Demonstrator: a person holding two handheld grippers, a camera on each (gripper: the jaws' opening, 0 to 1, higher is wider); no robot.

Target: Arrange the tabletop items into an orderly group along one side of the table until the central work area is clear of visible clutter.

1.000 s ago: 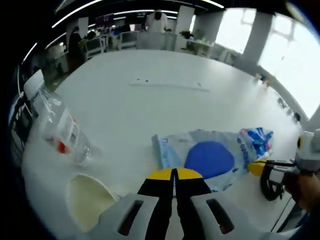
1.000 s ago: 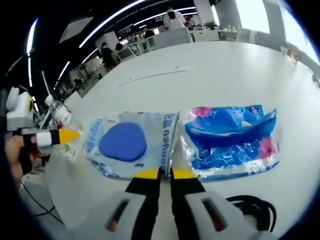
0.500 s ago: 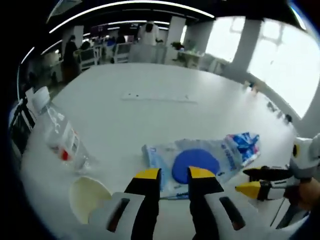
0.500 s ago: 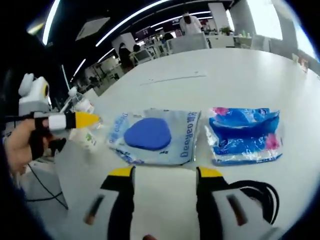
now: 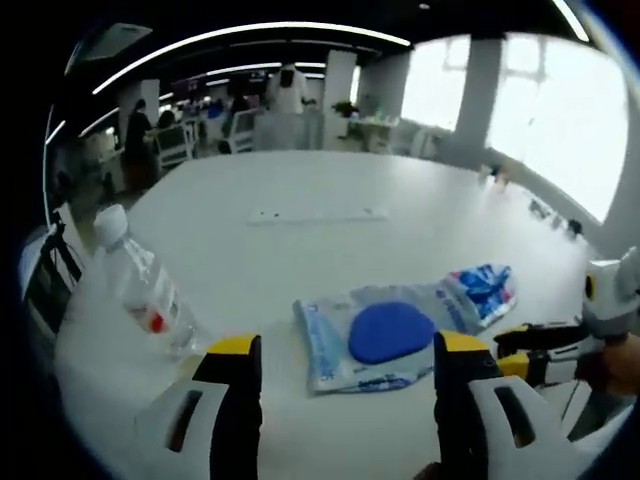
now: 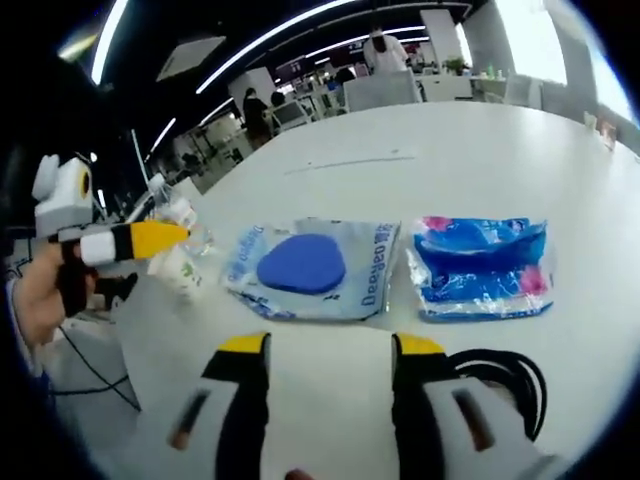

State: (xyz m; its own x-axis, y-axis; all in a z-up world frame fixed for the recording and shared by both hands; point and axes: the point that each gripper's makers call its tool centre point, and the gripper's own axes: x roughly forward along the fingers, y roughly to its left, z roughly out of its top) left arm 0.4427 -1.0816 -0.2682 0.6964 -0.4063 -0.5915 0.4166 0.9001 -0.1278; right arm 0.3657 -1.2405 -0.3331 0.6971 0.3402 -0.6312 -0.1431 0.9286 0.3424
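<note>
Both tongs, left [image 5: 340,352] and right [image 6: 320,347], gape wide and hold nothing. Two packs, one with a blue disc [image 6: 301,266] and a blue wrapper [image 6: 480,265], lie side by side near the worktop [image 6: 450,150] edge, bottle [image 5: 148,295] just beyond, apparently grouped to leave the middle free.

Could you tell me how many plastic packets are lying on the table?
2. The packet with the blue oval lies ahead of the right gripper; the bright blue packet lies beside it, apart, nearer the black cable. Others may be out of view.
</note>
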